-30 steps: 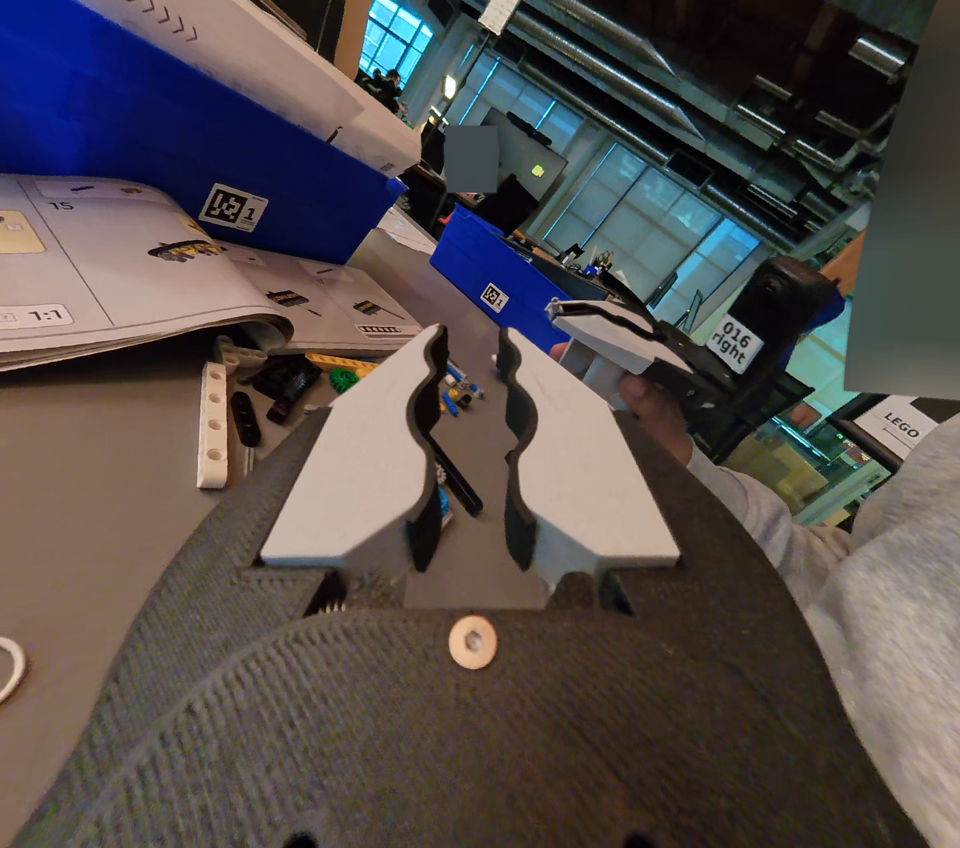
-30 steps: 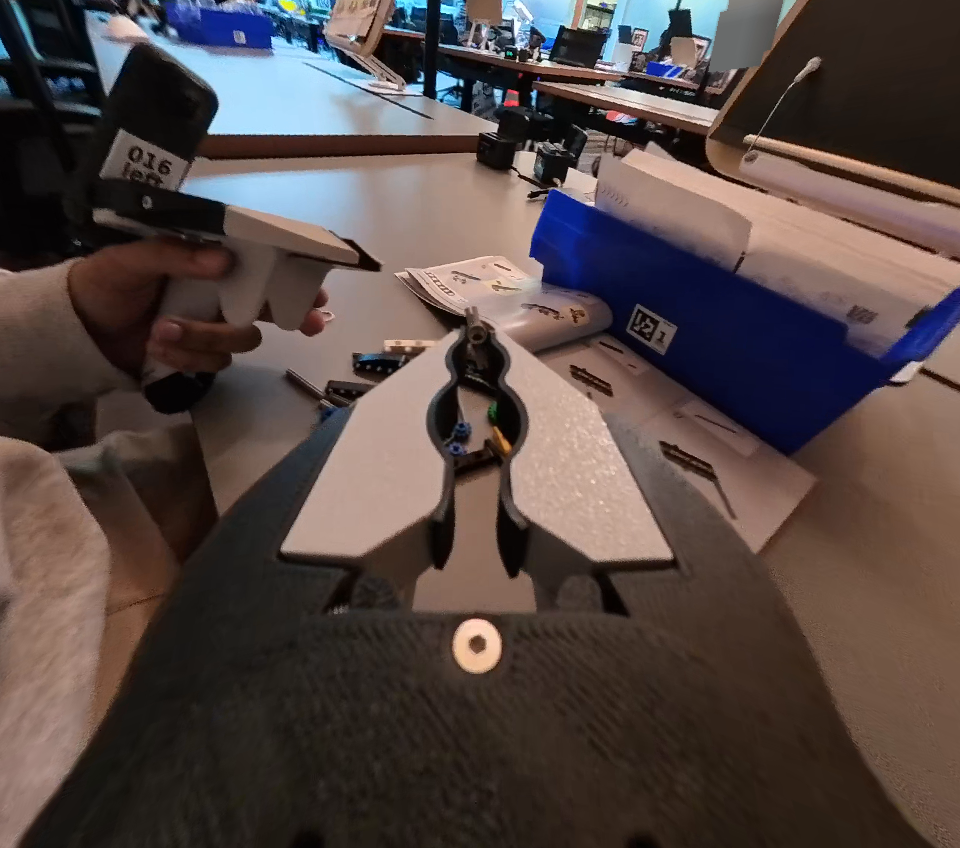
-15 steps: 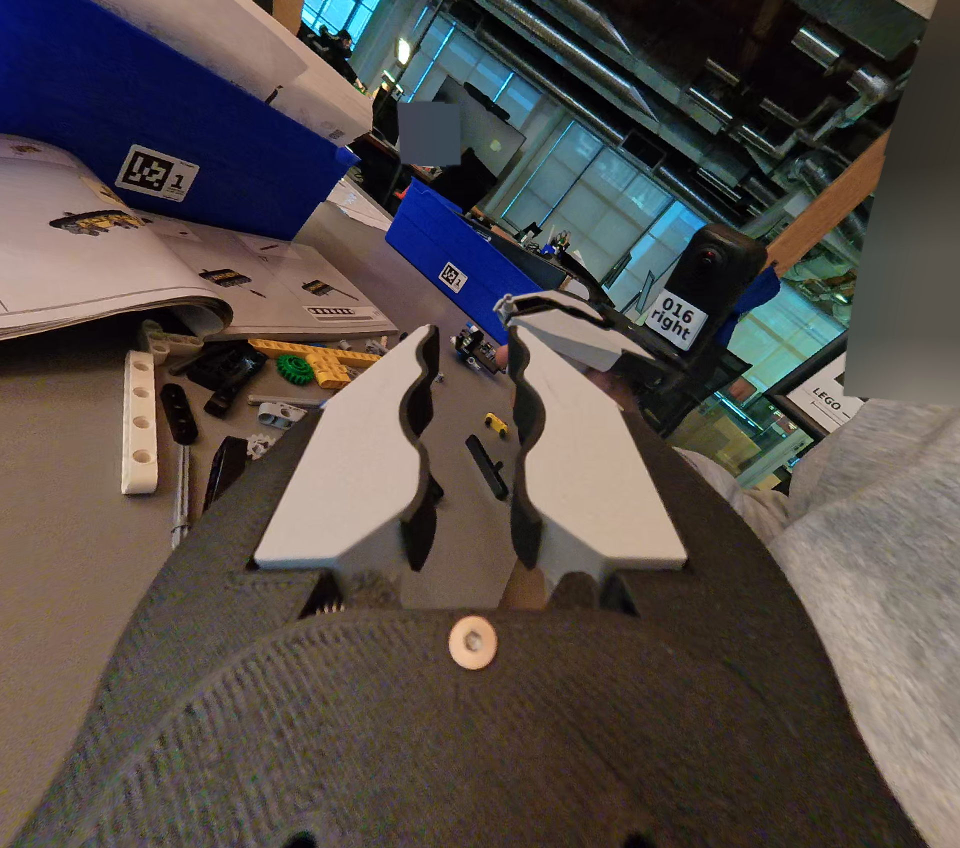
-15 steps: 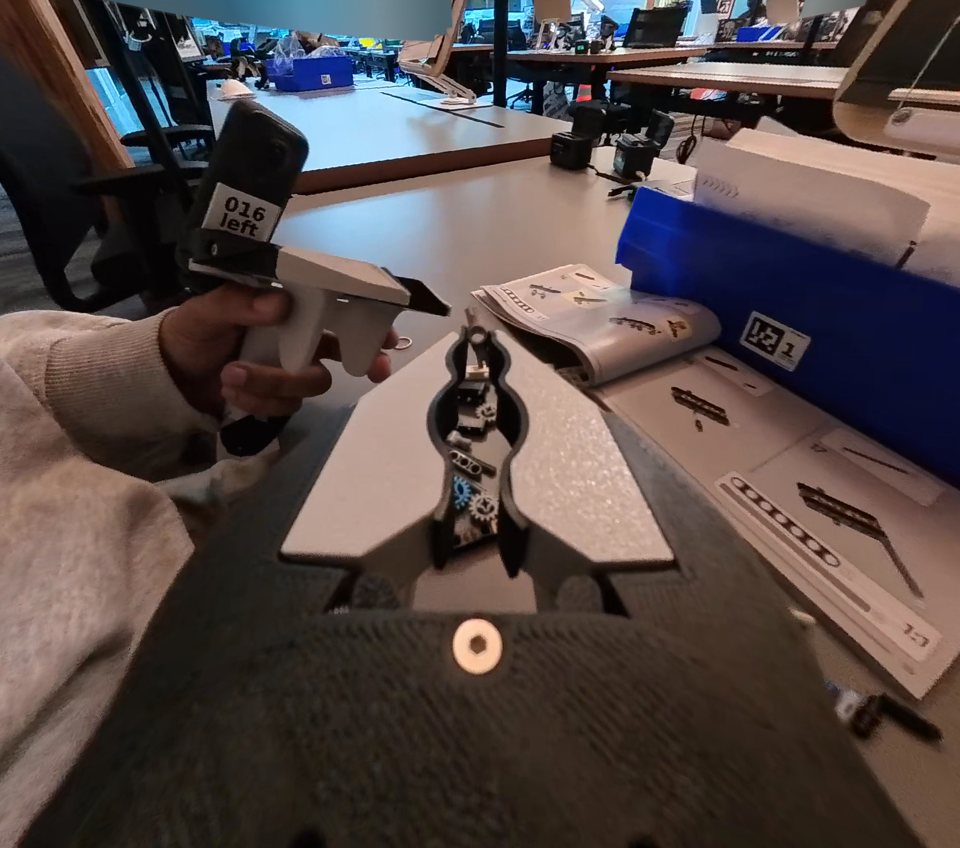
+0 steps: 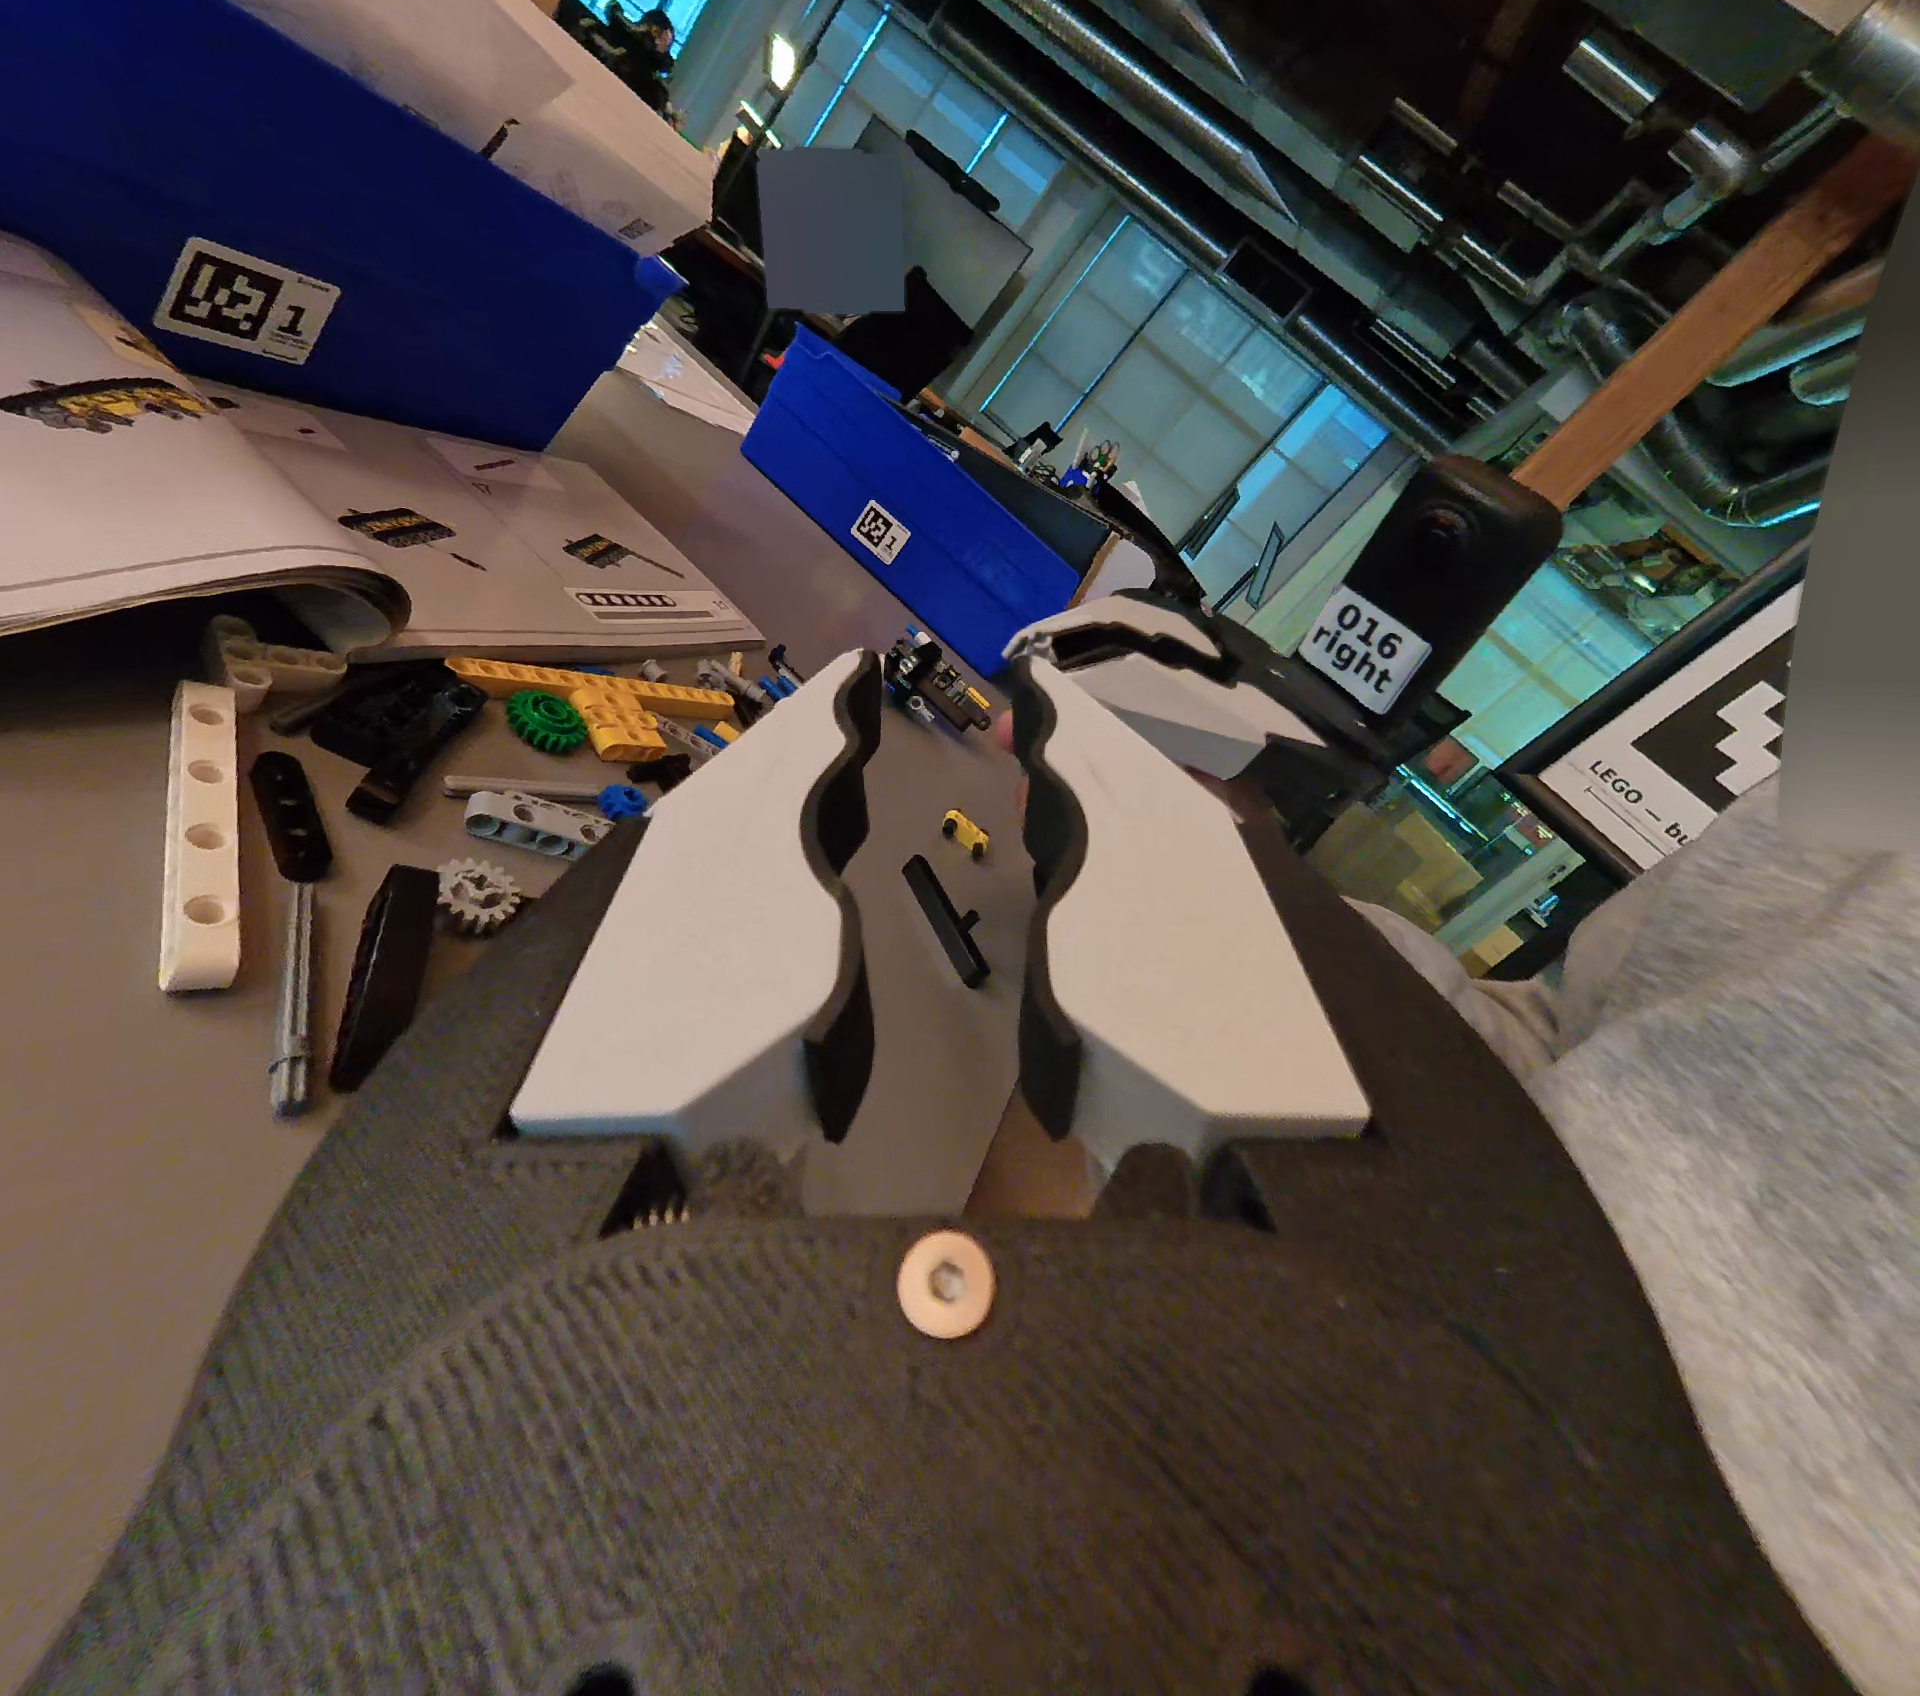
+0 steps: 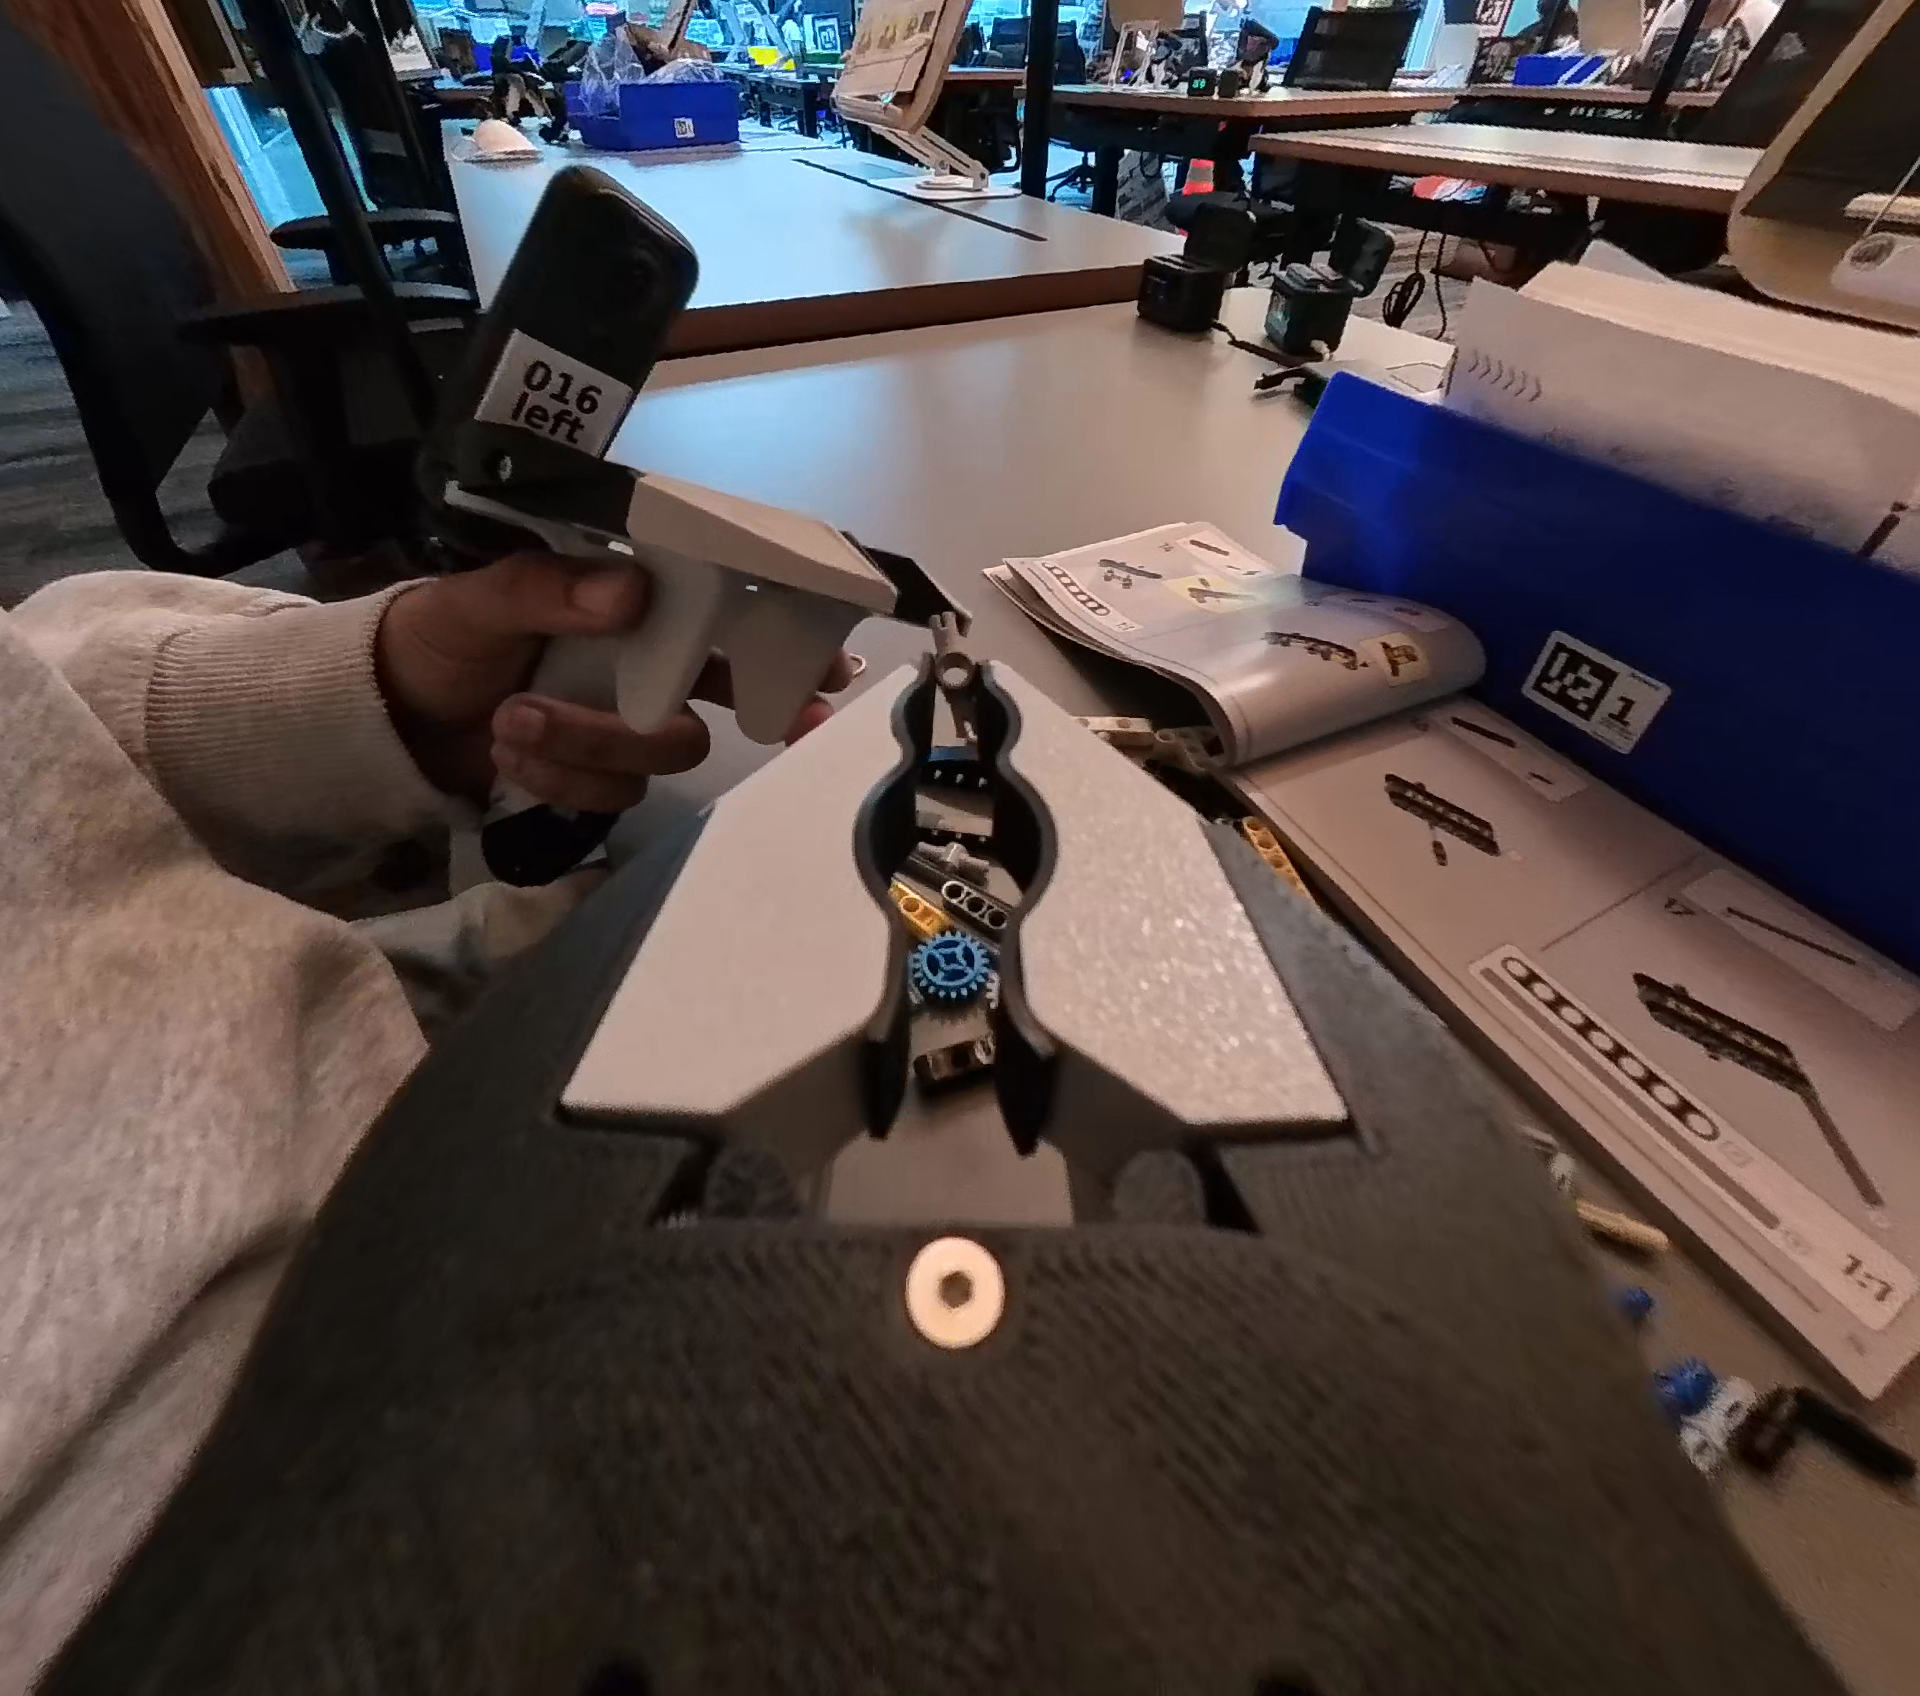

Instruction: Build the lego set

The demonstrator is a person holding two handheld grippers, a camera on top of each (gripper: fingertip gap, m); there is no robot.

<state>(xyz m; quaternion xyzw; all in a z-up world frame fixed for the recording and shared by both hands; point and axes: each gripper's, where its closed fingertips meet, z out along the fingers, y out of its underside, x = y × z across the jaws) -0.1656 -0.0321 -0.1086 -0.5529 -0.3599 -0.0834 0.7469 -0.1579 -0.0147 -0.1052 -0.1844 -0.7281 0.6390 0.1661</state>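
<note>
1. From the left wrist view, the left gripper [image 5: 940, 690] hangs above the grey table [image 5: 94, 1231] with its fingers spread and nothing between them. Through the gap lie a short black pin [image 5: 943, 919], long axis running away from the camera, and a small yellow piece [image 5: 966, 831].
2. Left of it, loose lego parts are scattered: a white beam [image 5: 201, 836] lying lengthwise toward the camera, a green gear [image 5: 548, 719], a yellow beam [image 5: 592, 682], a grey gear [image 5: 478, 893].
3. An open instruction booklet [image 5: 260, 503] lies against the blue bin [image 5: 312, 192]; the right gripper [image 5: 1122, 670] shows just beyond.
4. From the right wrist view, the right gripper [image 6: 961, 680] has its fingertips pinched on a small grey connector [image 6: 954, 672], which stands roughly upright, long axis along the fingers, top end pointing up at the tip of the left gripper [image 6: 914, 586].
5. Below the closed fingers, a blue gear [image 6: 951, 971] lies among other parts on the table.
</note>
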